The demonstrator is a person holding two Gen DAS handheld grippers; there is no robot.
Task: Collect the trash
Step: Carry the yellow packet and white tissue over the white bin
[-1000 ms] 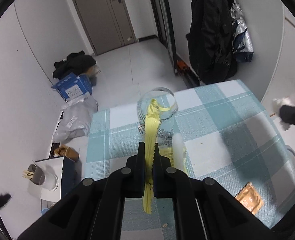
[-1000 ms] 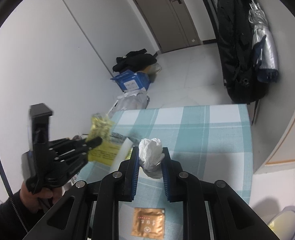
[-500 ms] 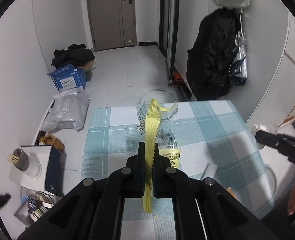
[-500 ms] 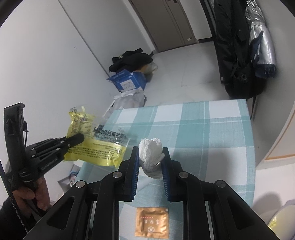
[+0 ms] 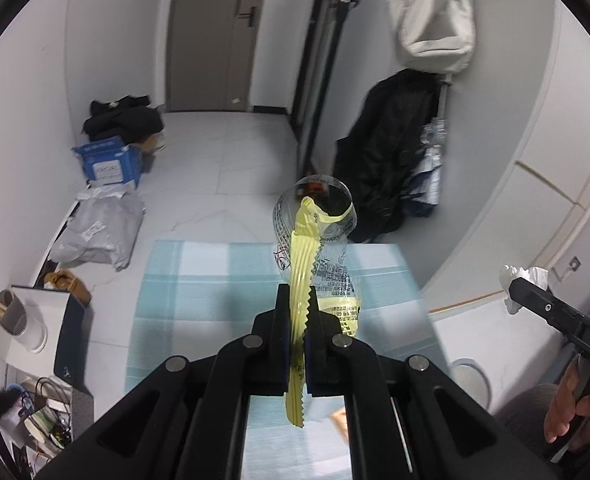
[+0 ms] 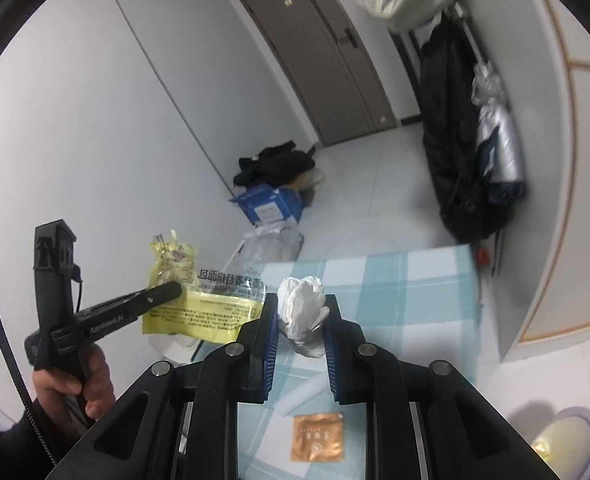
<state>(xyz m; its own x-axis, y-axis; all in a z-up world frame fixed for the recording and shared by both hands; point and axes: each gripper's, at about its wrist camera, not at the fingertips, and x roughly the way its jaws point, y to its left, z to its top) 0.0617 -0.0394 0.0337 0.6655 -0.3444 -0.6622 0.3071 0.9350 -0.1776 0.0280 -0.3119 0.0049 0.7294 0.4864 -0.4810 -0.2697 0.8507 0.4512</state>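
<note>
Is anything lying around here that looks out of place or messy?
Yes. A small orange foil packet lies loose on the checked tablecloth, beside a white strip. Both grippers already hold trash: the left gripper a yellow plastic wrapper, the right gripper a crumpled tissue.

Both wrist views high, angled down, sharing checked table

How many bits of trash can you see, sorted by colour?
Yellow: 1, the wrapper in the left gripper.
White: 1, the tissue in the right gripper.
Brown: 1, the sachet on the table.
Total: 3.
</note>
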